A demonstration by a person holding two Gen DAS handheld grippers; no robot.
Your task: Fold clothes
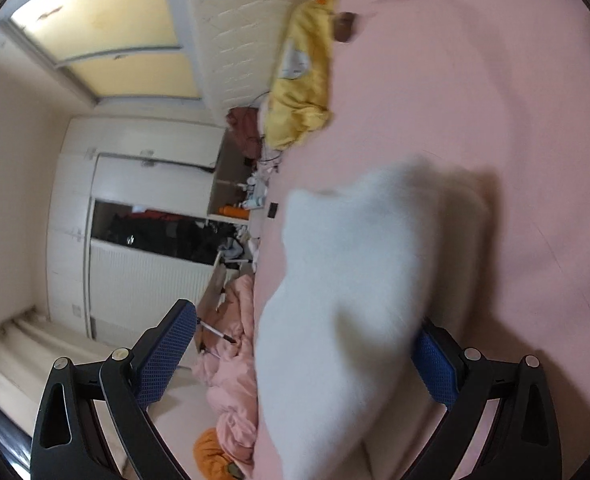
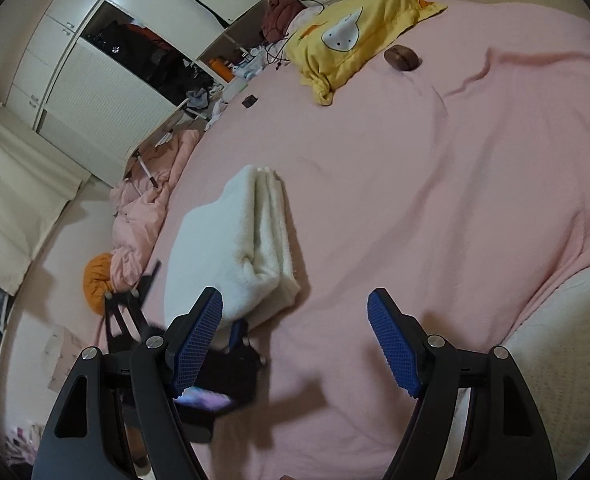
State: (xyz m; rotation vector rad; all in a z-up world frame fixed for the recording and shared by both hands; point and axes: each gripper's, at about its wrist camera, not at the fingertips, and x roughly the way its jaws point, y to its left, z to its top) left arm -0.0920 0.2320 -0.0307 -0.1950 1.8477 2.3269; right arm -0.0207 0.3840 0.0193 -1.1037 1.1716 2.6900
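A folded white fluffy cloth (image 2: 239, 240) lies on the pink bed sheet (image 2: 435, 180) near the bed's left edge. In the left wrist view the cloth (image 1: 355, 280) is blurred and fills the space between the wide-apart fingers of my left gripper (image 1: 305, 320), resting against the right pad (image 1: 435, 368). In the right wrist view, one blue pad (image 2: 237, 330) of that gripper shows at the cloth's near end. My right gripper (image 2: 295, 298) is open over the bare sheet, just right of the cloth's near corner, with nothing between its fingers.
A yellow pillow (image 2: 355, 28) and a small brown object (image 2: 401, 58) lie at the bed's far end. A crumpled pink duvet (image 2: 143, 208) and an orange bundle (image 2: 97, 276) sit on the floor to the left. White wardrobes (image 2: 107, 80) stand beyond. A white textured cover (image 2: 567, 340) lies near right.
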